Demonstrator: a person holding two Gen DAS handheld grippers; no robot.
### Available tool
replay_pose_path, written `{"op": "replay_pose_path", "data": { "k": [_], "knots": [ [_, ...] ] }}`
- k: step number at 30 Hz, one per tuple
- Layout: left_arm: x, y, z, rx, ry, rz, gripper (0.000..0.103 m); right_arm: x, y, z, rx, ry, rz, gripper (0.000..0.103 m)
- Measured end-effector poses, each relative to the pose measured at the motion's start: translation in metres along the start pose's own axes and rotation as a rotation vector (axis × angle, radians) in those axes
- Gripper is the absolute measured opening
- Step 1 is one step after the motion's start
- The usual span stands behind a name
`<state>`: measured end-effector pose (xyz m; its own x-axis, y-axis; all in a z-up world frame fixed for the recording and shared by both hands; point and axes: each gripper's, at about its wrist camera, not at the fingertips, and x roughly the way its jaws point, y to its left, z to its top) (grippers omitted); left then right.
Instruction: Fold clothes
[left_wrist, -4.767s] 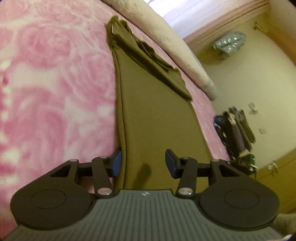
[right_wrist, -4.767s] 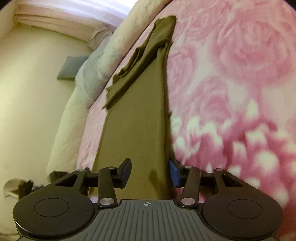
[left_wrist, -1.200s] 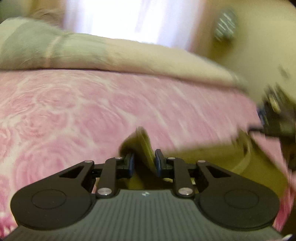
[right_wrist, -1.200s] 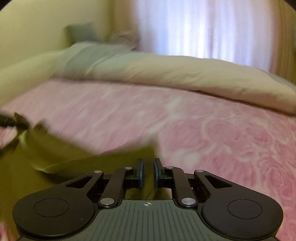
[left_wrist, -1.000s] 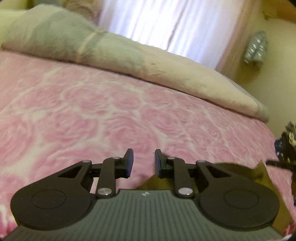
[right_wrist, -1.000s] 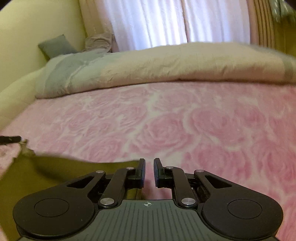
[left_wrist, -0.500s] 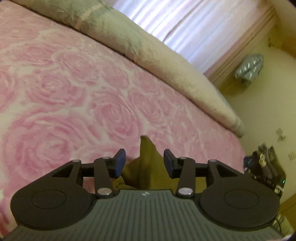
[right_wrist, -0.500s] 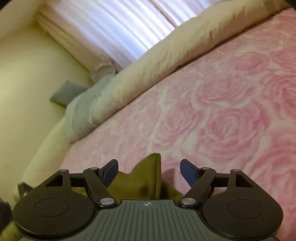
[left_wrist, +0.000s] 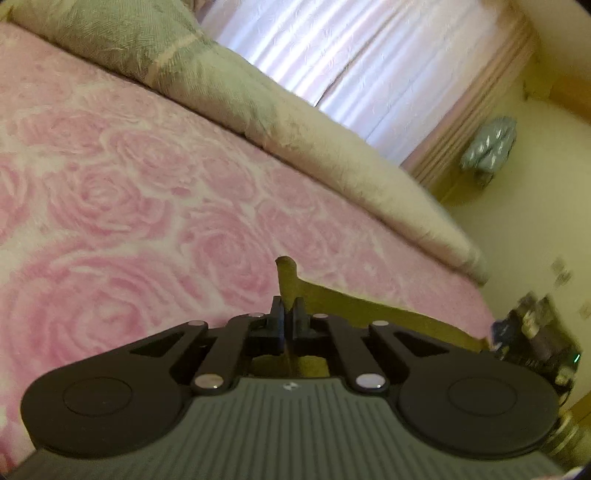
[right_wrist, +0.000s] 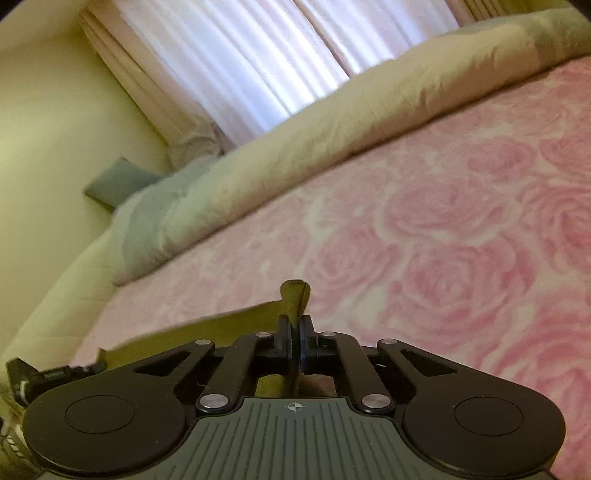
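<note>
The left claw (left_wrist: 287, 308) is closed on a corner of the olive garment (left_wrist: 369, 306), and the right claw (right_wrist: 294, 328) is closed on another corner of it, so the cloth hangs stretched between the two claws, low over the pink rose blanket (left_wrist: 129, 206) of the bed. In each wrist view only a small tip of cloth stands out past the closed fingers, and the upper edge runs as a straight line toward the other claw. I judge that the main danger is a slip: the bite on each corner looks shallow, and a quick pull or a wider spread of the hands could draw the corner out, so that one side drops and the fold becomes crooked. If the two claws are not kept level with each other, the edge may go down slanted on the blanket and wrinkle. How much of the garment hangs below the claws cannot be seen, so it is hard to say how far the folding has come. As for room, the blanket beyond the garment is wide and bare up to the long beige bolster (left_wrist: 295, 122) in front of the curtain (right_wrist: 240, 62). Beside the garment, past the left claw, the bed edge is near.
</note>
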<state>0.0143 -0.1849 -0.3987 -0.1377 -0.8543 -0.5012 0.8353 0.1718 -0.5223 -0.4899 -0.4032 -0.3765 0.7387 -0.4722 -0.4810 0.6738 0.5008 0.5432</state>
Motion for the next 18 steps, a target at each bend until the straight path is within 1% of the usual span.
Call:
{"op": "replay_pose_path", "data": {
  "k": [1, 3, 4, 5, 6, 7, 9, 11, 13, 14, 15, 17, 18],
  "knots": [
    [0.004, -0.003, -0.002, 0.028, 0.010, 0.016, 0.001, 0.001, 0.002, -0.001, -0.008, 0.006, -0.029, 0.002],
    [0.012, -0.007, -0.006, 0.051, 0.025, 0.051, 0.002, 0.002, 0.005, -0.002, -0.024, 0.019, -0.088, 0.002],
    [0.015, -0.007, -0.007, 0.056, 0.031, 0.067, 0.005, 0.003, 0.006, -0.003, -0.032, 0.026, -0.118, 0.002],
    [0.016, -0.007, -0.007, 0.056, 0.034, 0.089, 0.010, 0.004, 0.008, -0.004, -0.040, 0.032, -0.147, 0.002],
    [0.017, -0.007, -0.007, 0.055, 0.036, 0.113, 0.012, 0.004, 0.009, -0.005, -0.048, 0.038, -0.177, 0.003],
    [0.016, -0.007, -0.006, 0.052, 0.032, 0.134, 0.015, 0.005, 0.011, -0.005, -0.056, 0.045, -0.206, 0.003],
    [0.006, -0.009, -0.004, 0.039, 0.005, 0.183, 0.017, 0.007, 0.014, -0.007, -0.072, 0.057, -0.265, 0.003],
    [-0.007, -0.020, -0.003, 0.065, -0.025, 0.188, 0.017, 0.008, 0.017, -0.008, -0.088, 0.069, -0.324, 0.003],
    [-0.020, -0.034, -0.003, 0.097, -0.055, 0.185, 0.017, -0.005, 0.030, -0.008, -0.127, 0.008, -0.342, 0.003],
    [-0.026, -0.045, -0.006, 0.135, -0.058, 0.168, 0.017, -0.011, 0.039, -0.009, -0.139, -0.013, -0.323, 0.003],
    [-0.029, -0.056, -0.009, 0.171, -0.051, 0.148, 0.017, -0.015, 0.049, -0.011, -0.151, -0.026, -0.286, 0.003],
    [-0.025, -0.075, -0.019, 0.216, -0.010, 0.104, 0.017, -0.015, 0.068, -0.019, -0.179, -0.025, -0.209, 0.003],
    [-0.021, -0.081, -0.024, 0.236, 0.009, 0.096, 0.017, -0.011, 0.079, -0.026, -0.200, -0.004, -0.170, 0.004]
  ]
}}
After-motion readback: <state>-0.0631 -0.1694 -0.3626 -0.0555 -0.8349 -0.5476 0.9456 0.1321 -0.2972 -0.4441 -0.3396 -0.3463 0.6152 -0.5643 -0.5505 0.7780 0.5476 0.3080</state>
